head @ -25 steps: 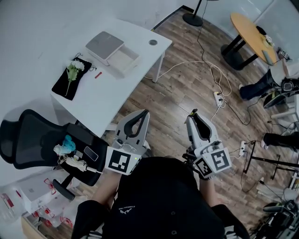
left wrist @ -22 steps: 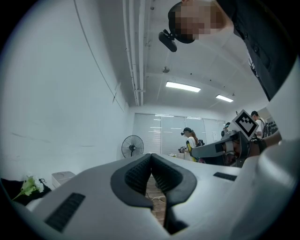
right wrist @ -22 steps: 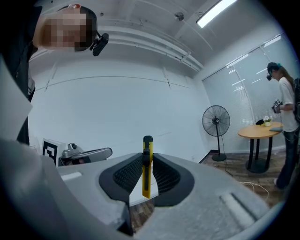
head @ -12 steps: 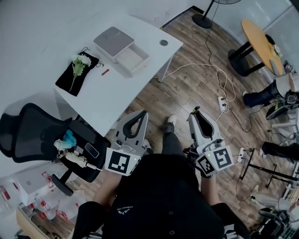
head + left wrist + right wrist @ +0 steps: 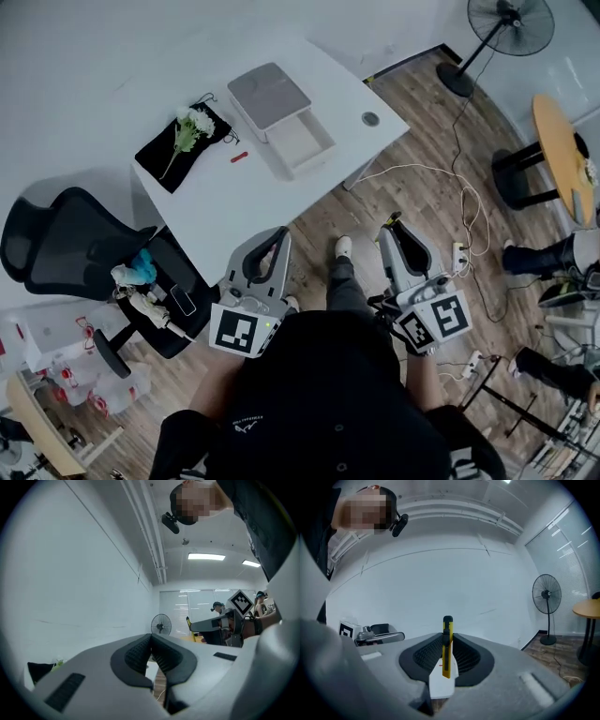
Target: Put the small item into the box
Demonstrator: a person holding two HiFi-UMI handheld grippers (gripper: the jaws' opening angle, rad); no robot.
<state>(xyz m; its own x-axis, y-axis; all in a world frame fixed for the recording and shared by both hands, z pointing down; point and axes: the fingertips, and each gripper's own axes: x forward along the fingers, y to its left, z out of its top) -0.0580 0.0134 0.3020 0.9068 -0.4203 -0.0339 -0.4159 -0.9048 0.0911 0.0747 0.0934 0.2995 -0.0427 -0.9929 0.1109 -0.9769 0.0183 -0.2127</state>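
The box (image 5: 281,117) lies on the white table (image 5: 337,89), its grey lid beside an open white tray. A small red item (image 5: 239,157) rests on the table left of the tray. My right gripper (image 5: 392,225) is over the wooden floor, well short of the table. In the right gripper view, that gripper (image 5: 447,637) is shut on a thin yellow and black utility knife (image 5: 447,648) that stands up between the pads. My left gripper (image 5: 274,242) hovers by the table's near edge. Seen in the left gripper view, it (image 5: 151,638) is shut with nothing in it.
A black cloth (image 5: 159,155) with a white flower (image 5: 192,124) lies on the table's left part. A black office chair (image 5: 56,253) with clutter stands at the left. Cables and a power strip (image 5: 459,253) cross the floor. A fan (image 5: 506,23) and a round wooden table (image 5: 562,155) stand at the right.
The table and box have shifted right and nearer in the head view as the person stepped forward. Both grippers keep their pose, jaws unchanged.
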